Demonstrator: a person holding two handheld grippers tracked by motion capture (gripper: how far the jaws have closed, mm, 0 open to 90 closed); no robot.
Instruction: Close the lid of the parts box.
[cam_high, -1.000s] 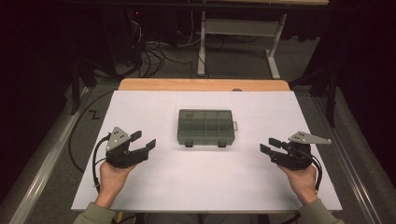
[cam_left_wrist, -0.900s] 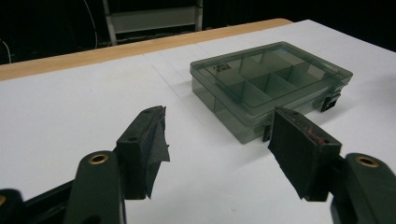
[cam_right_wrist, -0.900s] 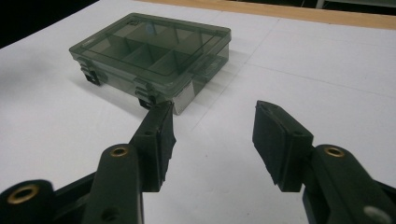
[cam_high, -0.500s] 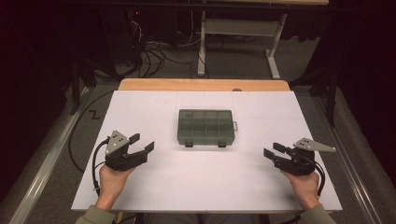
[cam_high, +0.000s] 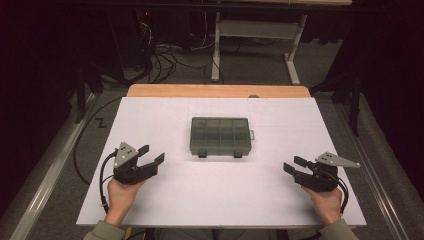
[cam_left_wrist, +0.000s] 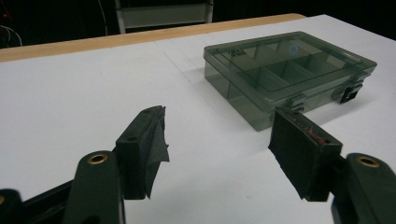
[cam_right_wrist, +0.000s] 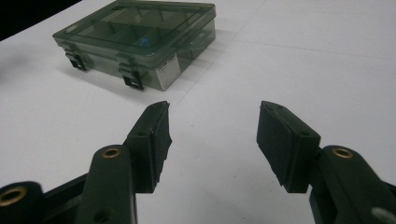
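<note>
A closed, translucent dark-green compartment box (cam_high: 220, 136) lies flat in the middle of the white table top (cam_high: 210, 200), its two latches facing the person. In the left gripper view the box (cam_left_wrist: 285, 70) is ahead to the right; in the right gripper view the box (cam_right_wrist: 140, 32) is ahead to the left, with a small blue item inside. My left gripper (cam_high: 152, 154) rests at the front left, open and empty, its own view (cam_left_wrist: 217, 128) showing bare table between the pads. My right gripper (cam_high: 291, 164) sits at the front right, its jaws just having opened wider, with nothing between them (cam_right_wrist: 212, 123).
A wooden strip (cam_high: 215, 90) runs along the table's far edge. Beyond it are a metal desk frame (cam_high: 255, 35) and loose floor cables (cam_high: 165, 60). A black cable (cam_high: 104, 175) loops from the left gripper near the table's left edge.
The right hand has come down a little toward the table and the person, and its jaws stand slightly wider. The left hand and the box have not moved.
</note>
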